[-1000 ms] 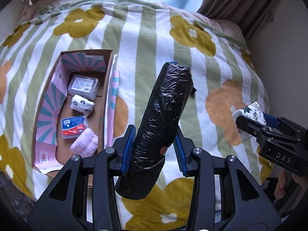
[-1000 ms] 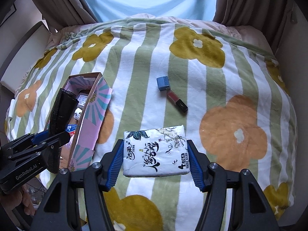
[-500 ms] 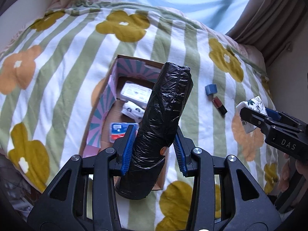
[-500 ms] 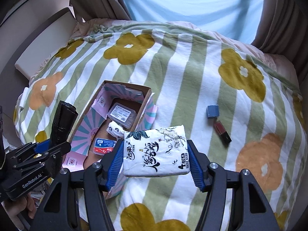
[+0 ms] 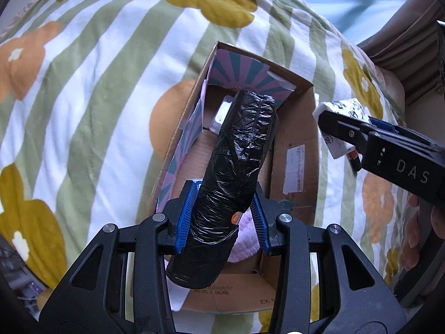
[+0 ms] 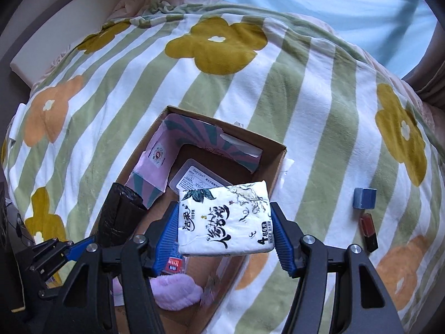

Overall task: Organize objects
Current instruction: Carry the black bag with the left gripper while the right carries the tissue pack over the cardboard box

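My left gripper (image 5: 222, 220) is shut on a black roll of plastic bags (image 5: 239, 161) and holds it above the open cardboard box (image 5: 294, 150) on the bed. My right gripper (image 6: 225, 233) is shut on a white tissue pack (image 6: 225, 220) and hovers over the box's right side (image 6: 278, 167). The black roll also shows in the right wrist view (image 6: 116, 217), and the tissue pack in the left wrist view (image 5: 339, 122). In the box lie a clear plastic case (image 6: 194, 179), a pink fluffy item (image 6: 175, 292) and a small red and blue pack (image 6: 172, 264).
A blue cube (image 6: 364, 198) and a red and black stick (image 6: 368, 232) lie on the flowered striped blanket (image 6: 250, 83) right of the box. Curtains and a window stand beyond the bed. A white headboard panel (image 6: 55, 25) is at the left.
Both grippers have moved left and forward with their loads, from over the blanket to above the box. The box now fills the middle of both views.
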{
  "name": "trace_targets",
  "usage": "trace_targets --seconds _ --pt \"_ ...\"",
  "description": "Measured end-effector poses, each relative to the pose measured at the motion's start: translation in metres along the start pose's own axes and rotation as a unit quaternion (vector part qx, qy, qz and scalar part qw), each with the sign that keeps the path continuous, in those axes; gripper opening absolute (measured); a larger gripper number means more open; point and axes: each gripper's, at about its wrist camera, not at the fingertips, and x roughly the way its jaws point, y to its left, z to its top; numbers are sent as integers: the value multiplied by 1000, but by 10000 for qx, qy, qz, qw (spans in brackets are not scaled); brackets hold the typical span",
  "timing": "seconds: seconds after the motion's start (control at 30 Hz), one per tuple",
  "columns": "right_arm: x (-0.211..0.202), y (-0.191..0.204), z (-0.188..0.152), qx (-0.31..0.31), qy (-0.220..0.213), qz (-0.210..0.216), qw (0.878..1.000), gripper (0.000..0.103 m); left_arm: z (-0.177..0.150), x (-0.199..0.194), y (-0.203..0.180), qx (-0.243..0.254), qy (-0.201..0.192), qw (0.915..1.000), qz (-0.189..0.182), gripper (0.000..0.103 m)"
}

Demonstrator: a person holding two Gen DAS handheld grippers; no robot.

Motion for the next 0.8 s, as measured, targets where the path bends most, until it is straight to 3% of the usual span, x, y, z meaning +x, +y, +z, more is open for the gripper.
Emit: trace_targets --seconds 0.2,0.43,0.47,0.5,0.53,0.57,0.6,0.63,0.67,0.8 --pt "35 2 18 135 131 -10 9998 58 7 37 10 -15 239 9997 -45 36" --pt "53 1 31 452 215 172 9986 60 9 50 6 192 386 9991 15 36" --pt "54 0 32 512 225 227 9982 67 9 50 3 243 382 9990 46 36" --pt "55 -2 34 577 219 268 9977 85 10 50 1 295 374 9988 97 36" --pt "55 -3 35 630 173 282 9975 94 10 50 -2 352 376 9986 148 38" --pt "54 -4 36 640 123 297 9974 102 9 50 -5 409 363 9984 146 47" --pt "53 -4 37 626 81 311 9975 102 8 48 -7 461 340 9983 76 78" --pt "52 -4 36 608 51 335 9976 102 7 47 -10 492 331 9981 -147 96" --pt "50 -5 36 584 27 347 9977 102 6 44 -13 515 291 9977 -326 103" --pt "49 -5 32 487 16 332 9983 102 -2 47 -29 740 303 9966 -185 103"
